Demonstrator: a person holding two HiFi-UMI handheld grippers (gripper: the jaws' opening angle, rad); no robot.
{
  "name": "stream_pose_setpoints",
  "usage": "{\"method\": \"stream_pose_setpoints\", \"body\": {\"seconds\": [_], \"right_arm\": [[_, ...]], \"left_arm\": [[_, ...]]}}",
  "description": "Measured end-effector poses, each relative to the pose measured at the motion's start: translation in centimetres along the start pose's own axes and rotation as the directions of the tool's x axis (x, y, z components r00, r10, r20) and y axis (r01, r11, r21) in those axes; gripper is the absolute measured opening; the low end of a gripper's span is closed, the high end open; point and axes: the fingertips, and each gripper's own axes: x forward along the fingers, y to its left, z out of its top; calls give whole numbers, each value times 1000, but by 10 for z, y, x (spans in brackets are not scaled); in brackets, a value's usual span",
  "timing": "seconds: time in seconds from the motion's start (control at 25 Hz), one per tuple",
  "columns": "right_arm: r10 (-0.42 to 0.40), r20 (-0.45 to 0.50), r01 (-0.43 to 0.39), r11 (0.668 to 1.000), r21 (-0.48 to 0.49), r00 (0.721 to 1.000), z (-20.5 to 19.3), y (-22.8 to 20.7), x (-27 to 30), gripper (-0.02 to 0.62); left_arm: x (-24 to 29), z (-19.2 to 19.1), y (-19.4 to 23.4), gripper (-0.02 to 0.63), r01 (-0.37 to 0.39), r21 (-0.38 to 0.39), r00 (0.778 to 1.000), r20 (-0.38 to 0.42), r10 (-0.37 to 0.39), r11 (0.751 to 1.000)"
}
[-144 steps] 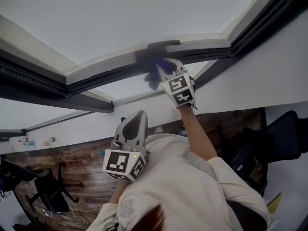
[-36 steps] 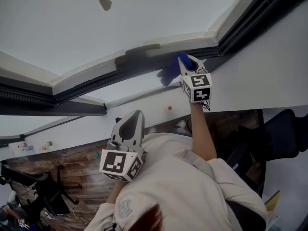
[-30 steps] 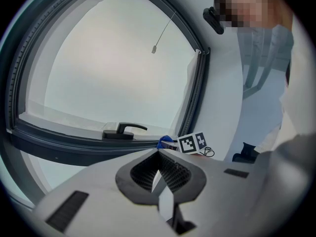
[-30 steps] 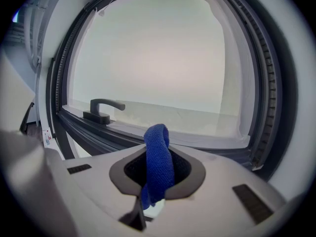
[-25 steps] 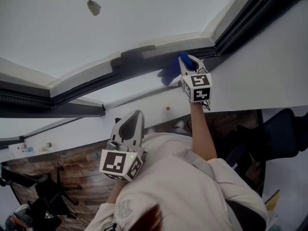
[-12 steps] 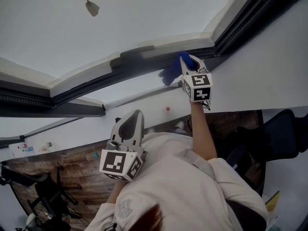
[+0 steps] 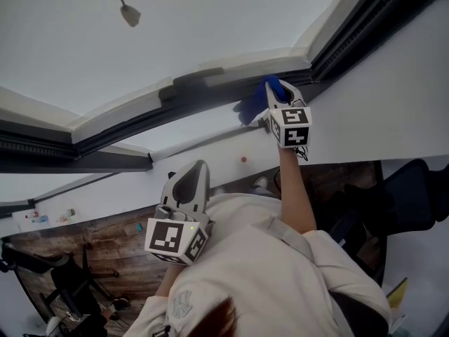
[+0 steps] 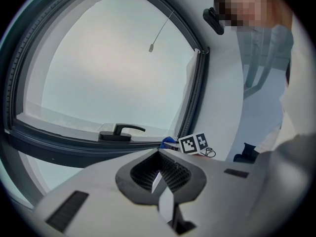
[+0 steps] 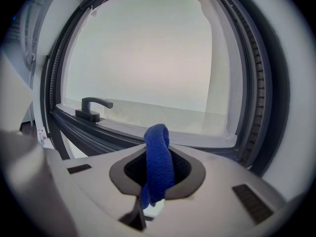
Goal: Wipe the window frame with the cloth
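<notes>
Blue cloth (image 9: 157, 152) clamped in right gripper (image 9: 159, 169) (head view: against window frame (image 7: 140, 114))

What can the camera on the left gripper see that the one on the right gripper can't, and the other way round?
Only the left gripper view: the right gripper out at the window, a hanging pull cord, the person's shirt, and the left gripper shut on nothing. Only the right gripper view: how the blue cloth is held, pinched between shut jaws. Both: the dark window frame, its handle and the pale glass.
</notes>
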Motion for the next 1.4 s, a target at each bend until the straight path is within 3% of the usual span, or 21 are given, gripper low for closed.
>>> {"method": "stream_pose_setpoints", "body": {"seconds": [1.4], "right_arm": [[-47, 2, 47, 998, 31, 999, -6, -35, -2, 49]], "left_arm": [[13, 0, -5, 6, -2, -4, 1000, -3, 2, 1000]]}}
